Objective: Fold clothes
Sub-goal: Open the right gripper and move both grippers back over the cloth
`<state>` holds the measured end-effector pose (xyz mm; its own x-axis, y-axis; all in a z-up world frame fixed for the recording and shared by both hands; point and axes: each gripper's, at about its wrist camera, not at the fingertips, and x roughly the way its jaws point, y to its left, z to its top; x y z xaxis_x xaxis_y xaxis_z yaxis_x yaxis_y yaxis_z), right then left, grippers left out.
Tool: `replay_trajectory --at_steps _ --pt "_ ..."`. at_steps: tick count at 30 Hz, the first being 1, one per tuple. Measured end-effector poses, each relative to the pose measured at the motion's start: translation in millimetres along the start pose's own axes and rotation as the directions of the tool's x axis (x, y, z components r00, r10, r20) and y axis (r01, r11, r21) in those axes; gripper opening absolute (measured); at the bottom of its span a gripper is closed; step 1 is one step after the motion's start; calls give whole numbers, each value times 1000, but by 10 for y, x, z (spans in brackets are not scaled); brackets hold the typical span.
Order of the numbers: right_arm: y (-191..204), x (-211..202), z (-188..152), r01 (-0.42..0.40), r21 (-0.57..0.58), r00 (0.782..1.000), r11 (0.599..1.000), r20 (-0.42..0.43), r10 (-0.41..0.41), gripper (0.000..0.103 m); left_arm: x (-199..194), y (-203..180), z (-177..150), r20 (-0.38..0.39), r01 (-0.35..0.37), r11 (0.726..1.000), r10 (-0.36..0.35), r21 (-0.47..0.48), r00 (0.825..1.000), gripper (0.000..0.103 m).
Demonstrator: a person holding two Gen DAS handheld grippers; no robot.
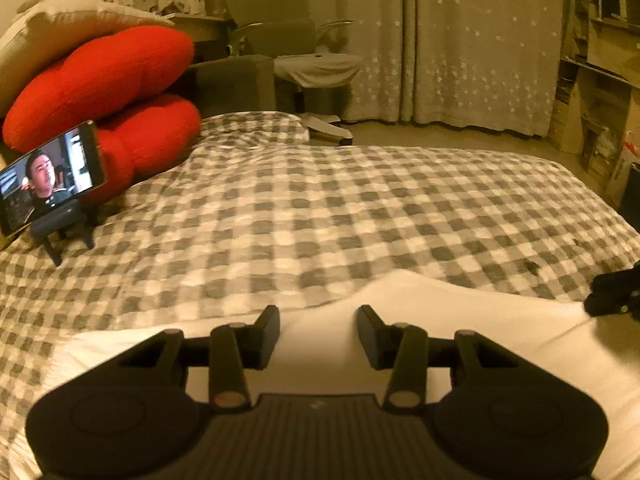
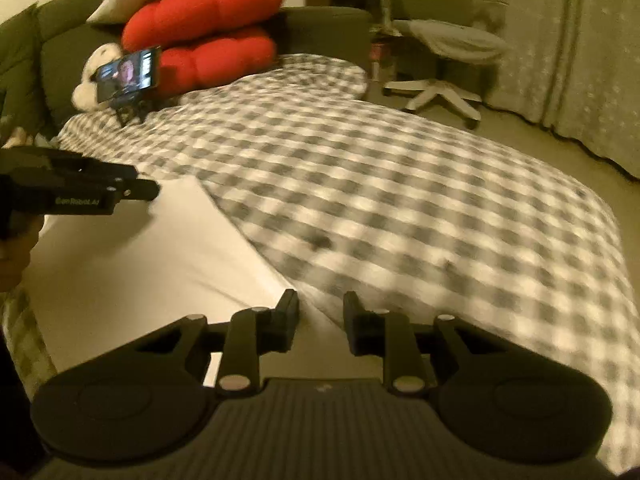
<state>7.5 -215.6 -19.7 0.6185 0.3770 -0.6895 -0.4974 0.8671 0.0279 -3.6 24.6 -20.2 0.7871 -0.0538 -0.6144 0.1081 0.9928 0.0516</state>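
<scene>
I hold both grippers, left gripper (image 1: 318, 330) and right gripper (image 2: 321, 322), part-open and empty over the flat white cloth garment (image 2: 132, 256), ready to pinch its edges.

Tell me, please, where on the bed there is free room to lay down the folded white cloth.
The checked blanket lies bare between the white cloth and the bed's far edge. The corner by the red cushions is crowded: the phone stands there.

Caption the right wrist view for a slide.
Open right tool at the edge of a white garment on a checked bedspread.
</scene>
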Motion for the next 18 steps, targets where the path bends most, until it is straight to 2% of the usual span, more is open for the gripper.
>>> replay_trajectory --at_steps 5,10,14,18 --pt "-242 -166 -141 62 36 998 997 0 -62 25 7 -146 -47 12 -23 999 22 38 1000 45" --pt "-394 -243 -198 140 74 990 987 -11 -139 25 -19 -100 -35 9 -20 1000 20 -2 1000 45" --pt "-335 -364 -199 95 134 995 986 21 -98 26 -132 -139 -72 21 -14 1000 14 -4 1000 45" --pt "-22 -481 -262 39 117 996 992 72 -48 30 -195 -174 -146 17 11 1000 -11 -10 1000 45"
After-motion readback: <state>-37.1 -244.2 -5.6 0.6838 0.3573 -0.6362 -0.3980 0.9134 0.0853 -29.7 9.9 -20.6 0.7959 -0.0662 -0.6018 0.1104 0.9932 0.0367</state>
